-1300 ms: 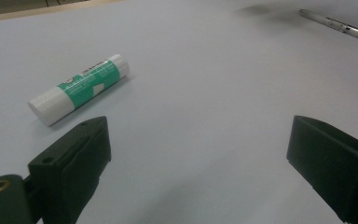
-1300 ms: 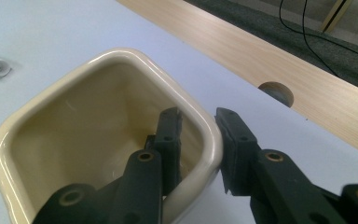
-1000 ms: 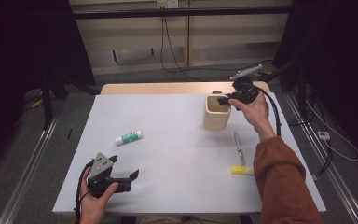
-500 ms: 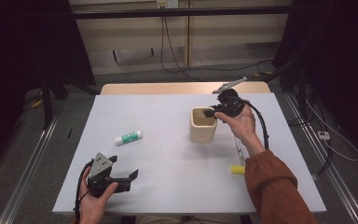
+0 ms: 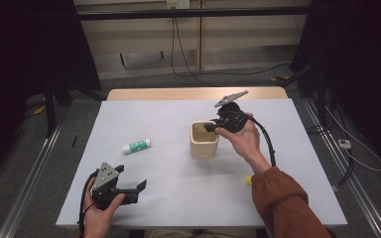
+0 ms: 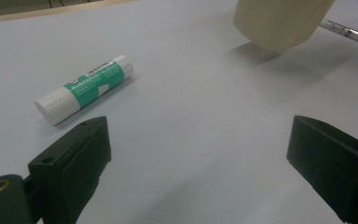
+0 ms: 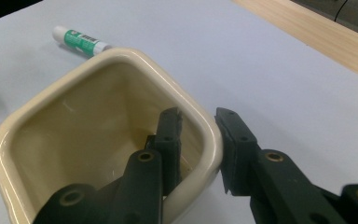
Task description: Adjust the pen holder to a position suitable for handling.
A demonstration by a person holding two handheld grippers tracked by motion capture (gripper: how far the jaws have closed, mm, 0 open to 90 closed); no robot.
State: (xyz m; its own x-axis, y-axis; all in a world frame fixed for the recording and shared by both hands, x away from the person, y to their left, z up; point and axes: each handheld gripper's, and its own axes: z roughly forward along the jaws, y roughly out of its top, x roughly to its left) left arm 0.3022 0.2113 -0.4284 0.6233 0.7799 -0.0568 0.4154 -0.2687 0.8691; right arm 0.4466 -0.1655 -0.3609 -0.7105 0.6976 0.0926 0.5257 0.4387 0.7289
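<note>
Nearest the person, the left gripper [image 5: 129, 190] is sitting low at the table's [image 5: 168, 208] near edge with its jaws spread wide and nothing between them, just pointing out toward the glue stick [image 6: 85, 88].

Further out, the right gripper [image 7: 198, 144] is clamping the wall of the cream cup [image 7: 98, 140], 1 jaw inside and 1 outside the rim. In the left gripper view the cup looks tilted with its base off the table, so I'm guessing it's being carried to a new spot near the middle.

Tip: a 1-wall pinch lets the cup swing, so I'd be keeping the squeeze steady, lowering it flat, and only releasing once the whole base is down. A pen [image 6: 349, 32] is lying just past the cup.
</note>
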